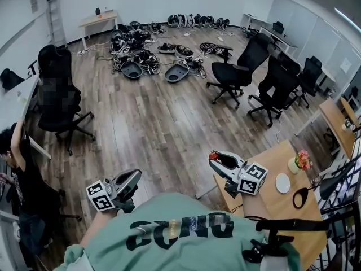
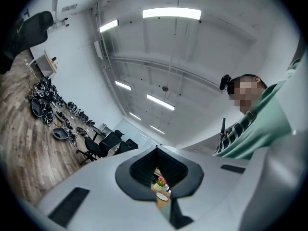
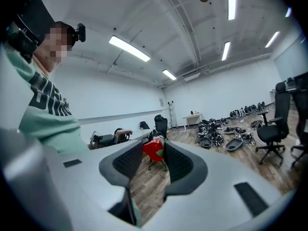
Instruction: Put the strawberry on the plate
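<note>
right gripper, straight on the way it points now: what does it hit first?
Nothing close. The right gripper, fingers shut on the strawberry, points out over wooden floor. The first thing in line looks like the black office chair, well away, though depth is unclear.

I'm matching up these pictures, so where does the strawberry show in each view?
Head view: strawberry at the right gripper tip, right of centre.
Left gripper view: not in it.
Right gripper view: centre, between its jaws.
Shared landmark: the gear pile on the floor.
</note>
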The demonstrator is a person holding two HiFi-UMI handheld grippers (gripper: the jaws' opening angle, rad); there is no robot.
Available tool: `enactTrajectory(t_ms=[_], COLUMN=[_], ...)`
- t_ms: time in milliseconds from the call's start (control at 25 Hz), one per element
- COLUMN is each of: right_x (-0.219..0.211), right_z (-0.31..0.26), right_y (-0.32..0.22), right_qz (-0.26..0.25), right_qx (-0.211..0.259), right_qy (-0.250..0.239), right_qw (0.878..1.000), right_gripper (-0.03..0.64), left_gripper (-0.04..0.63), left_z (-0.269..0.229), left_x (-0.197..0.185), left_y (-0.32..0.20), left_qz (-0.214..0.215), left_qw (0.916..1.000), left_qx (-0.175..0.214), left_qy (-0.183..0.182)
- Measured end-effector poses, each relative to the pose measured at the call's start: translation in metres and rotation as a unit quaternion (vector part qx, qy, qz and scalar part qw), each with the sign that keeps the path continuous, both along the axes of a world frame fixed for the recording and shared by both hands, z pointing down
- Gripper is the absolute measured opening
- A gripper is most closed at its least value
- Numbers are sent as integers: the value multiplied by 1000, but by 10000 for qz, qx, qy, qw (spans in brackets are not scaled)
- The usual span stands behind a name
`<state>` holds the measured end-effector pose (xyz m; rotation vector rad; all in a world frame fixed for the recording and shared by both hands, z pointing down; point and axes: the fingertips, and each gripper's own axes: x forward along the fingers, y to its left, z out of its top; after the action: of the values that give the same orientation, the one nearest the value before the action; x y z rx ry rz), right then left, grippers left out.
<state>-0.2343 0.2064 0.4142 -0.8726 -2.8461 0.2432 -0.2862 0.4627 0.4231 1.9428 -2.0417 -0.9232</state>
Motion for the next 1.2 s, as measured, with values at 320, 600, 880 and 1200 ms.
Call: enactTrajectory(t_ms=[320,600,880,1200], right_x=[-104,-173,-263,-327], right_z=[11,13,20,2], right_y=[42,-12,-114,-257], right_qz=[-113,77,47,190], right_qx=[118,42,-261,-348], right_qy=[190,243,27,-339], right_qw=[9997,9997,9996,9986], right_gripper=[149,149,149,149], left_gripper=[-8,-8,-8,-8], left_z=[17,26,7,-23], left_x=[-99,-166,-247,-317], left_y=[51,6,-90,-235], left_qz=[-141,22,-182,-14], left_qw=[9999,9996,9993,9967], left_qx=[-74,-208,-327,-637], left_qy=[46,177,-5,-493])
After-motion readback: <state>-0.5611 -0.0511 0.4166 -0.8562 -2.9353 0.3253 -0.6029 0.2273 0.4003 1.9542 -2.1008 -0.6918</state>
